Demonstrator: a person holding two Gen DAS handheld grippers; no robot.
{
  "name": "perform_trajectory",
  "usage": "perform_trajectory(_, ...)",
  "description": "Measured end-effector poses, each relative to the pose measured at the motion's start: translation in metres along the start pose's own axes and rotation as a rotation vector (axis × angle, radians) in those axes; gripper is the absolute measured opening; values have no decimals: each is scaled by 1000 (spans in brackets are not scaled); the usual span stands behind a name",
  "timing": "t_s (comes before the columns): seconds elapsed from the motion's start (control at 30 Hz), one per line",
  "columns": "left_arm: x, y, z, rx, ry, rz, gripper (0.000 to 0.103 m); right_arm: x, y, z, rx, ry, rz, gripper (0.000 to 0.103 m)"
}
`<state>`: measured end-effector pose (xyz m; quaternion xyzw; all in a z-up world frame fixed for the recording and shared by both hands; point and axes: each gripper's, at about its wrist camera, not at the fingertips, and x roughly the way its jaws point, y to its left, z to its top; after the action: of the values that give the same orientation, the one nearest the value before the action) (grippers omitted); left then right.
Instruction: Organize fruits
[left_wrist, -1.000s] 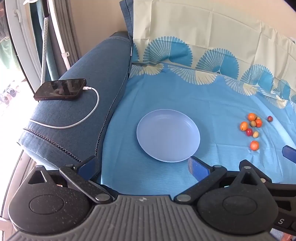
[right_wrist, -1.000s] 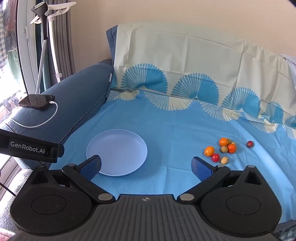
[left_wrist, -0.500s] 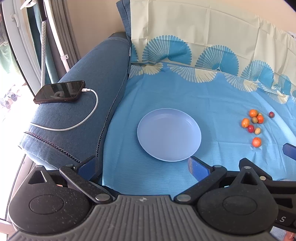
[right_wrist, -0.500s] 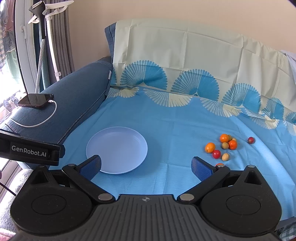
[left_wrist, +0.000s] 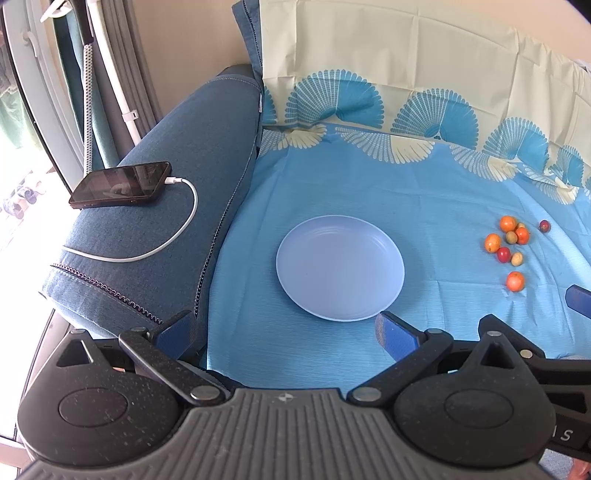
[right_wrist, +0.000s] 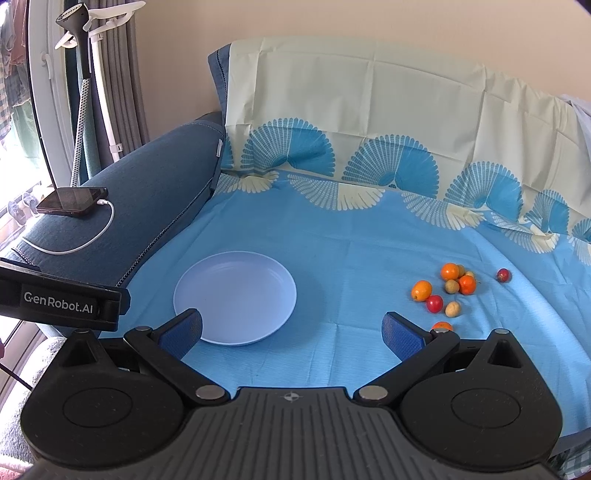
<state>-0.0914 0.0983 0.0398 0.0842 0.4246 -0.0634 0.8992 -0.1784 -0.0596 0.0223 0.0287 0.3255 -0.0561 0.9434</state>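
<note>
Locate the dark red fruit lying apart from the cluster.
In the right wrist view the dark red fruit lies alone on the blue cloth, far right, just beyond the fruit cluster.

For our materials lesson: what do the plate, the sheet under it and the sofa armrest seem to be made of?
Plate: probably plastic, pale lilac; smooth, evenly coloured, with a soft matte sheen.
Sheet: thin woven fabric, likely cotton; fold creases and a printed fan pattern show.
Sofa armrest: dark blue textured upholstery cloth, denim-like, with visible stitched seams.
</note>
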Motion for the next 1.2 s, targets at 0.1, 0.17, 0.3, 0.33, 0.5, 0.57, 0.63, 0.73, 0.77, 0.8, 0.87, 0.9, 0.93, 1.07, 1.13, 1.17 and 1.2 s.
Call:
perform_trajectory(0.1, 1, 0, 0, 3, 0, 3, 103, 1, 0, -3, -1, -6, -1, 103)
perform_trajectory(0.17, 1, 1, -1, 4, 0, 4, 103, 0, -2, -2, -4, -7, -2, 103)
perform_trajectory(0.3, 2, 1, -1, 5, 2, 6, 103, 0, -3, -4, -17, -29, -2, 103)
perform_trajectory(0.33, 2, 0, -1, 5, 2, 6, 103, 1, -2, -4, -18, -28, -4, 103)
perform_trajectory(0.5, 2, 0, -1, 7, 3, 7, 103, 2, -1, -6, -27, -15, -14, 103)
perform_trajectory(0.57, 4, 1, -1, 8, 4, 7, 103, 2, -2, -7, -30, -17, -16, 103)
perform_trajectory(0.63, 4, 2, -1, 8, 5, 8, 103, 3, -2, -7, -26, -9, -16, 103)
perform_trajectory(0.73, 5, 1, -2, 8, 8, 10, 103, 5, -1, -7, -13, 18, -16, 103)
perform_trajectory(0.77, 6, 1, -2, 10, 10, 11, 103, 5, 0, -8, -12, 17, -15, 103)
perform_trajectory(0.8, 6, 0, -2, 12, 12, 13, 103, 6, 0, -9, -16, 17, -19, 103)
perform_trajectory(0.87, 7, -2, -2, 15, 16, 16, 103, 8, -2, -9, -19, 37, -25, 103)
perform_trajectory(0.9, 8, -2, -2, 16, 19, 16, 103, 8, -3, -9, -21, 40, -28, 103)
perform_trajectory(0.93, 8, -3, -2, 17, 21, 17, 103, 9, -3, -10, -24, 46, -33, 103)
perform_trajectory(1.07, 10, -10, 0, 32, 27, 23, 103, 12, -10, -9, -11, 61, -48, 103)
perform_trajectory(1.13, 10, -14, 0, 43, 32, 25, 103, 13, -16, -10, 8, 60, -52, 103)
perform_trajectory(1.17, 11, -16, 1, 48, 34, 26, 103, 14, -19, -11, 22, 61, -53, 103)
perform_trajectory(1.2, 11, -19, 1, 54, 36, 26, 103, 15, -23, -11, 34, 59, -54, 103)
